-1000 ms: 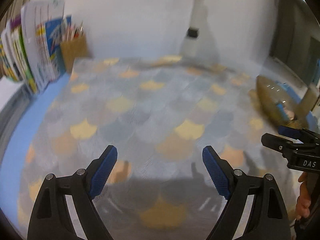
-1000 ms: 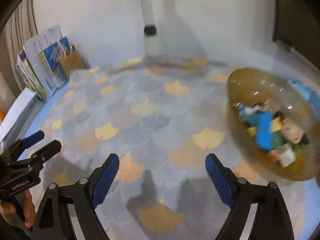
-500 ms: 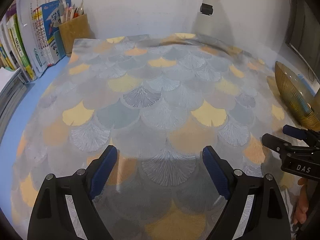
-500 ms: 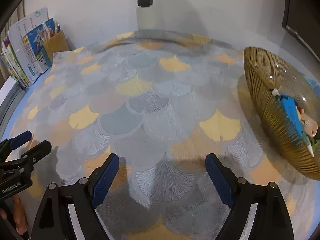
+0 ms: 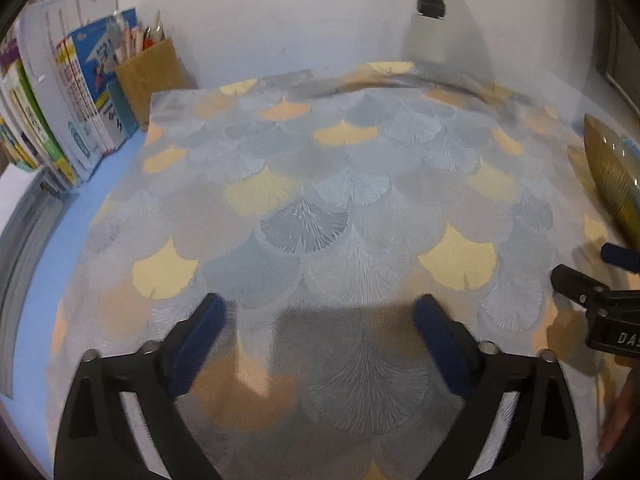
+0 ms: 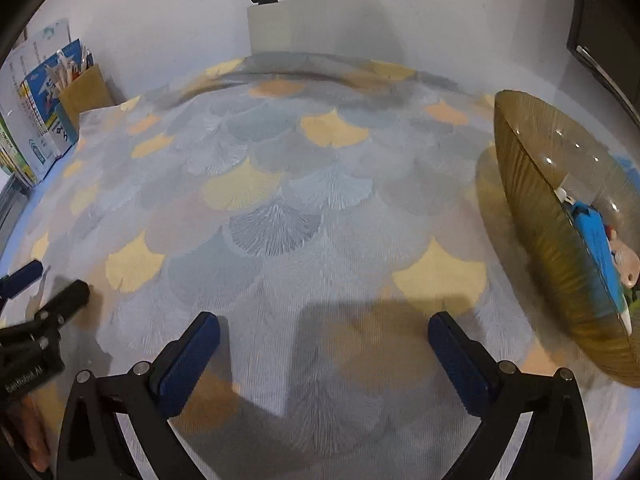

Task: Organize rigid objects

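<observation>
Both jaws of the left gripper (image 5: 318, 334) and right gripper (image 6: 324, 354) are being opened wide, empty; an amber bowl (image 6: 560, 276) is being seen right of them.

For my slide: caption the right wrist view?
Empty right gripper opening above patterned cloth, amber bowl of toys alongside.

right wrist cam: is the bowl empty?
No, the bowl holds several small items, including a blue one, piled against its far side.

Our right gripper (image 6: 322, 354) hangs over the patterned cloth (image 6: 280, 200), jaws opening, nothing between them. Amber bowl (image 6: 560, 264) at right holds small objects (image 6: 600, 248); left gripper (image 6: 36, 292) at left edge.
</observation>
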Motion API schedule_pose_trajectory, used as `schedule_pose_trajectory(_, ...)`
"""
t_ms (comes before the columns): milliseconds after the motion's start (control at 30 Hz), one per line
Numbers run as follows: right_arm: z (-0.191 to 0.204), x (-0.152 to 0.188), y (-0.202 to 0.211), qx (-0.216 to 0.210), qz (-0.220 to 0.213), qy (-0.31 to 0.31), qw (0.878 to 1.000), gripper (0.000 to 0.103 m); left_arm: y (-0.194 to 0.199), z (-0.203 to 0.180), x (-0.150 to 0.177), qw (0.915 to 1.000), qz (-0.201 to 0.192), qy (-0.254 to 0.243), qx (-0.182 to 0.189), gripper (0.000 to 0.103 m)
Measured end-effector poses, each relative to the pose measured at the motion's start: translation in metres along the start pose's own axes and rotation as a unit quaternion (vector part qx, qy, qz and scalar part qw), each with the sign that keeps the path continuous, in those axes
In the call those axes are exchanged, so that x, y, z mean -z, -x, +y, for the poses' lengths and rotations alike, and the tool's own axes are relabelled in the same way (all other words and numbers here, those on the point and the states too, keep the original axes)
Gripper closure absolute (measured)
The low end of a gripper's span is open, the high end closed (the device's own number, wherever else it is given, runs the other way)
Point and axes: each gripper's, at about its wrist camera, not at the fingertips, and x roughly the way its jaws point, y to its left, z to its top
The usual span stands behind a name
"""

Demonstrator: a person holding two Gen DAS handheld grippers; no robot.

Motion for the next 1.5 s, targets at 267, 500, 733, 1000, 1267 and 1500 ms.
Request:
schedule_pose_trajectory(267,0.001,0.004,0.001,0.01,-0.025,-0.015,1.0,0.0,-0.006,0.004,0.002,0.9997,0.012,0.01,0.018,0.0)
schedule_pose_trajectory(500,0.0,0.003,0.003,0.01,-0.025,-0.015,1.0,0.0,-0.009,0.007,0.0,0.9997,0.01,0.019,0.014,0.0)
schedule_pose_trajectory(733,-0.001,0.003,0.003,0.01,-0.025,-0.015,1.0,0.0,-0.009,0.011,0.0,0.9996,0.008,0.005,0.027,0.0)
schedule_pose_trajectory(1000,0.0,0.003,0.003,0.01,-0.025,-0.015,1.0,0.0,-0.009,0.011,0.0,0.9996,0.008,0.005,0.027,0.0)
schedule_pose_trajectory(1267,0.0,0.003,0.003,0.01,-0.025,-0.015,1.0,0.0,-0.009,0.012,-0.001,0.9996,0.008,0.004,0.027,0.0)
schedule_pose_trajectory(1500,0.001,0.003,0.002,0.01,-0.025,-0.015,1.0,0.0,-0.009,0.012,-0.001,0.9996,0.008,0.004,0.027,0.0)
